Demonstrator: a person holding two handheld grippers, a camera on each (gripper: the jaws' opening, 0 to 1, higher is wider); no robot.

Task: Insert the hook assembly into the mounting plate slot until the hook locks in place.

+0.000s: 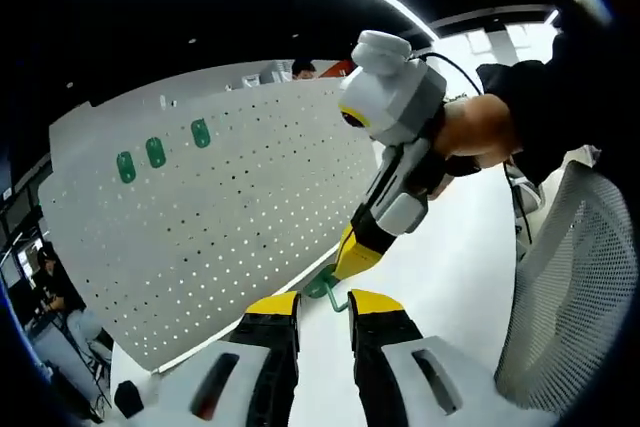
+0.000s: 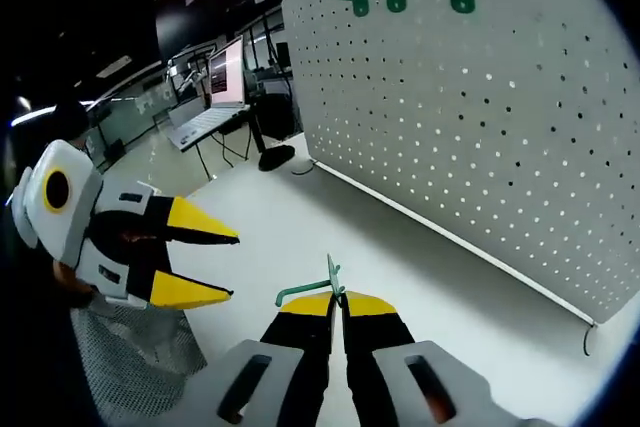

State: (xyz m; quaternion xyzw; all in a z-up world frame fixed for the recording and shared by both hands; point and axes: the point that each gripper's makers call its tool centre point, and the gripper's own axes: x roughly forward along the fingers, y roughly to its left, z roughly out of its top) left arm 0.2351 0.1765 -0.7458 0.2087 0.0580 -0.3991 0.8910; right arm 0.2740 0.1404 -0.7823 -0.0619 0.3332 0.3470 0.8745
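The green hook (image 2: pixel 318 290), clamped between the closed jaws of the right gripper (image 2: pixel 338 303) above the white table (image 2: pixel 300 227), should be carried squarely to the pegboard (image 2: pixel 480 117) while the left gripper (image 1: pixel 323 304), jaws parted and empty, is kept clear.

An open-plan office or lab: a white pegboard (image 2: pixel 480 107) stands on a white table (image 2: pixel 290 237), with an open laptop (image 2: pixel 212 97) on a stand at ten o'clock and a mesh chair (image 1: pixel 575 287) nearby.

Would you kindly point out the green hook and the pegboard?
green hook (image 2: pixel 305 294), right gripper view, on its bent arm.
pegboard (image 2: pixel 470 127), right gripper view, on its perforated face.
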